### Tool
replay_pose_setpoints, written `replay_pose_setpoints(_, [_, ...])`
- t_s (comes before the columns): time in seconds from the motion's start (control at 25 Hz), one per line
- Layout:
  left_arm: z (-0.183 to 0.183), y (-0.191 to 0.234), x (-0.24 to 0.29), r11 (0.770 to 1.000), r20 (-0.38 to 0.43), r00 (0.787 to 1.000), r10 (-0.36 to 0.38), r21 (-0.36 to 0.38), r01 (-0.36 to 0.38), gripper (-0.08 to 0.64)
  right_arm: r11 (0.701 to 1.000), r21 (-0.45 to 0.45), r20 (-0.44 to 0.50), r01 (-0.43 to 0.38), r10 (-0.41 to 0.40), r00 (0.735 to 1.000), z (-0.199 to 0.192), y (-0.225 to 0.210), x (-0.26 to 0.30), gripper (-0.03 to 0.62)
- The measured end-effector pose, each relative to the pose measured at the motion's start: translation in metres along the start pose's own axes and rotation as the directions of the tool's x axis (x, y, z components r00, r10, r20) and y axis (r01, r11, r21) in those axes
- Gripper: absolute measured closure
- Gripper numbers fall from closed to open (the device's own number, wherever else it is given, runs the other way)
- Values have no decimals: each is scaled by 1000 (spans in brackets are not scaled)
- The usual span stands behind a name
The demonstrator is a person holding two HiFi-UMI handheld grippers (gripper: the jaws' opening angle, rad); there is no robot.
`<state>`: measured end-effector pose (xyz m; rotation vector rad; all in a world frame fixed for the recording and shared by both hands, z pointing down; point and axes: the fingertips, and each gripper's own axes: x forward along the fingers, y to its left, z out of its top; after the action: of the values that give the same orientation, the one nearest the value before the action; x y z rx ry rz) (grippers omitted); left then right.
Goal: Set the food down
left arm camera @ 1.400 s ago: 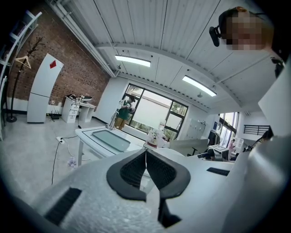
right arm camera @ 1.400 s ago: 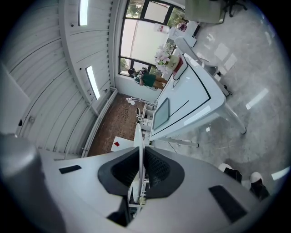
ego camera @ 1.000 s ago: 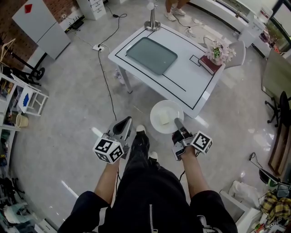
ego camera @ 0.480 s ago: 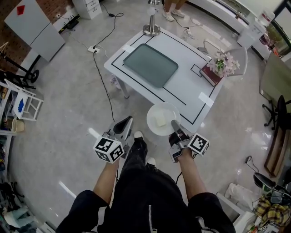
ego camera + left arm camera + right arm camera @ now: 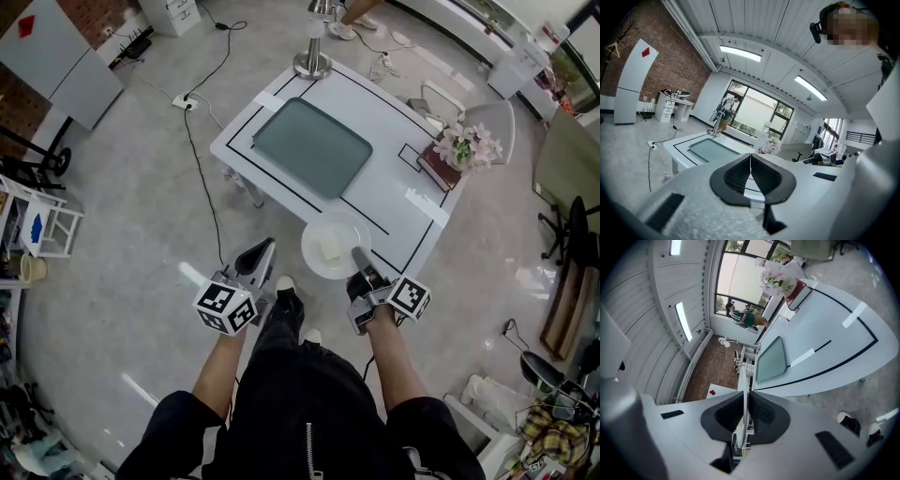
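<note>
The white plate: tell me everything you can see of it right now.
The white plate is round, smooth and glossy, ceramic by its look, with a shallow raised rim. One pale yellowish block of food lies near its middle. The right claw is shut on its near rim; the right gripper view shows that rim as a thin white edge between the pads. Held roughly level, it overlaps the near edge of the white table in the head view; whether it touches the table cannot be told.
</note>
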<state>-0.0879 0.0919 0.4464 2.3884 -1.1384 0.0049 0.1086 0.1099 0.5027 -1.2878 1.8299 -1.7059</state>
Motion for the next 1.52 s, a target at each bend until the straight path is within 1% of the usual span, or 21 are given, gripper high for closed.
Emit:
replay_pose_setpoints(0.08, [5, 11, 5, 1000, -2, 1000, -1, -3, 1, 552, 999, 13, 4, -34, 34, 999, 3, 9, 15, 566])
replay_pose_setpoints(0.28, [13, 37, 18, 1000, -9, 1000, -4, -13, 4, 552, 1000, 0, -1, 28, -28, 1000, 8, 5, 41, 566])
replay_pose_setpoints(0.4, [20, 53, 25, 1000, -11, 1000, -9, -21, 9, 552, 1000, 9, 2, 6, -6, 1000, 11, 15, 61, 566])
replay_pose_setpoints(0.6, [30, 78, 36, 1000, -16, 1000, -18, -19, 18, 552, 999, 8, 5, 50, -50, 999, 14, 16, 84, 566])
replay_pose_setpoints(0.8, [35, 95, 45, 999, -21, 999, -27, -18, 26, 552, 999, 13, 15, 34, -34, 999, 16, 24, 105, 566])
replay_pose_setpoints(0.84, [36, 98, 46, 999, -21, 999, -28, -19, 27, 552, 999, 16, 15, 31, -31, 999, 17, 25, 108, 566])
replay_pose_setpoints(0.96, [36, 103, 49, 999, -23, 999, -31, -23, 30, 552, 998, 3, 13, 59, -59, 998, 17, 23, 115, 566])
replay_pose_setpoints(1.08, [35, 106, 52, 999, -25, 999, -33, -30, 33, 552, 1000, 19, 14, 22, -22, 1000, 17, 30, 123, 566])
replay_pose_setpoints(1.2, [33, 106, 56, 999, -24, 999, -36, -35, 36, 552, 1000, 17, 14, 15, -15, 1000, 19, 30, 124, 566])
replay_pose_setpoints(1.32, [31, 105, 60, 999, -24, 999, -36, -38, 35, 552, 1000, 19, 15, 15, -15, 1000, 23, 27, 124, 566])
replay_pose_setpoints(1.44, [33, 105, 66, 999, -25, 999, -32, -35, 31, 552, 999, 14, 9, 40, -40, 999, 30, 19, 124, 566])
replay_pose_setpoints(1.52, [35, 105, 70, 999, -27, 999, -27, -32, 26, 552, 999, 28, 7, 26, -26, 1000, 34, 18, 127, 566])
